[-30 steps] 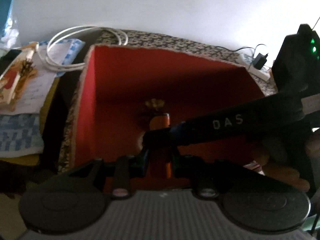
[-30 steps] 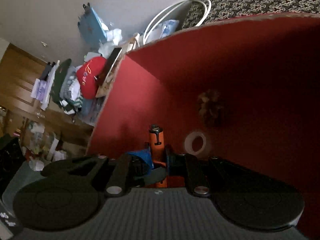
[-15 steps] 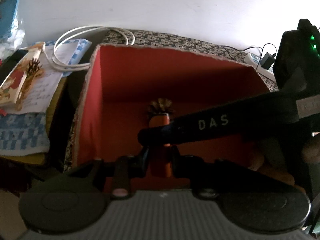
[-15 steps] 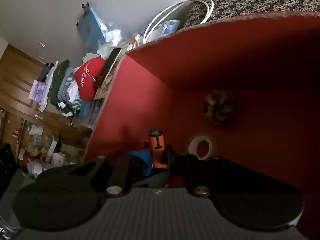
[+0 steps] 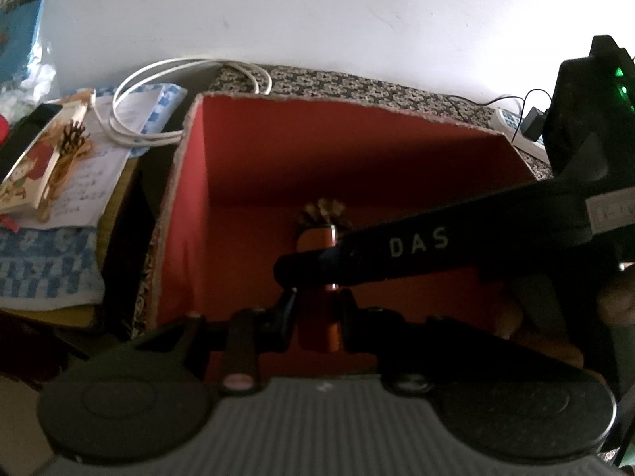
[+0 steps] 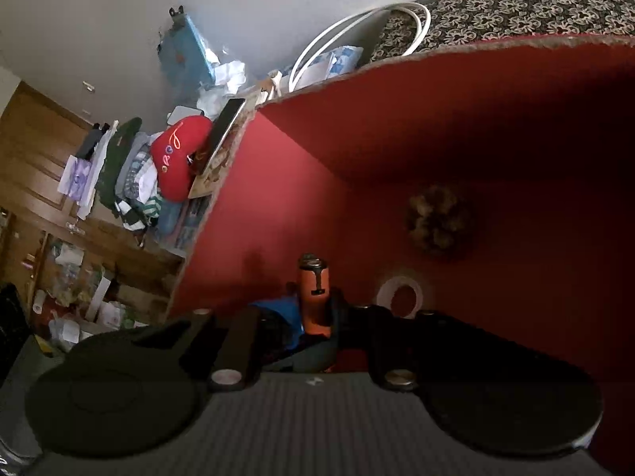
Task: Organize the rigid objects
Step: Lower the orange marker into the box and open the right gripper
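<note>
My left gripper [image 5: 317, 301] is shut on an orange cylinder [image 5: 315, 246] and holds it inside the red-lined box [image 5: 258, 150]. My right gripper [image 5: 289, 273] comes in from the right, jaws shut, and its black finger lies across the front of the cylinder. In the right wrist view the orange cylinder [image 6: 313, 285] stands up just past my right gripper [image 6: 315, 317]. A blue thing [image 6: 278, 313] shows by that gripper's left finger; I cannot tell what it is. A pine cone [image 5: 323, 214] and a white tape ring [image 6: 401, 293] lie on the box [image 6: 436, 119] floor.
A white cable [image 5: 158, 79] coils behind the box on a patterned cloth [image 5: 357, 83]. Papers and a picture card [image 5: 43, 158] lie to the left. A power strip with a charger [image 5: 520, 131] sits at the back right. A red heart cushion [image 6: 178, 154] rests on clutter beyond the box.
</note>
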Tool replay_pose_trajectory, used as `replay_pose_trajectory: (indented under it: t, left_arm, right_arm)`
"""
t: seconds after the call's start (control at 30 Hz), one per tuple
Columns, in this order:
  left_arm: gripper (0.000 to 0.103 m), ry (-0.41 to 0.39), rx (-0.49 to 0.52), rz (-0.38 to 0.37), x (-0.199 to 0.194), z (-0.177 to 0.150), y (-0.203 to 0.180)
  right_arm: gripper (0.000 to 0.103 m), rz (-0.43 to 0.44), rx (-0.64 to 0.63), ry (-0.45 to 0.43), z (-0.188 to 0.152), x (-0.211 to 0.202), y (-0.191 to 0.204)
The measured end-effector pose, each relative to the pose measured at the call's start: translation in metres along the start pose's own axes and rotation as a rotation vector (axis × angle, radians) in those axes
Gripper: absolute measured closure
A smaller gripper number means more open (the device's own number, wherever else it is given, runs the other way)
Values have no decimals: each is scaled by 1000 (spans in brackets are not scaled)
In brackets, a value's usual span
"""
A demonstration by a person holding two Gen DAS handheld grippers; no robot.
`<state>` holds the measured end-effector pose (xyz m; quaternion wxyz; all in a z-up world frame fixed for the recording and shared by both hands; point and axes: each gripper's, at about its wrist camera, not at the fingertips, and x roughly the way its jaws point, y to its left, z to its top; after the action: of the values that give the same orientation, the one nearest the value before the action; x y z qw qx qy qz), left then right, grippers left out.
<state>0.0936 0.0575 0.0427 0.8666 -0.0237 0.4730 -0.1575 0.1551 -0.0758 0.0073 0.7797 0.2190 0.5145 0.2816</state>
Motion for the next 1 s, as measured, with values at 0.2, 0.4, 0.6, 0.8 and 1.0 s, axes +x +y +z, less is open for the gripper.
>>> replay_pose_trajectory:
  t: [0.2, 0.4, 0.6, 0.8, 1.0]
  left_arm:
    - [87, 0, -1, 1, 0, -1, -1]
    - [87, 0, 0, 0, 0, 0, 0]
    - [87, -1, 1, 0, 0, 0, 0]
    - [86, -4, 0, 2, 0, -1, -1]
    - [84, -6, 3, 3, 0, -1, -1]
  right_arm:
    - [103, -5, -6, 0, 1, 1, 1]
    - [103, -10, -10, 6, 1, 2, 1]
    - [103, -10, -14, 9, 2, 3, 1]
    - [103, -10, -45, -1, 2, 2, 2]
    - [100, -18, -32, -2, 1, 2, 3]
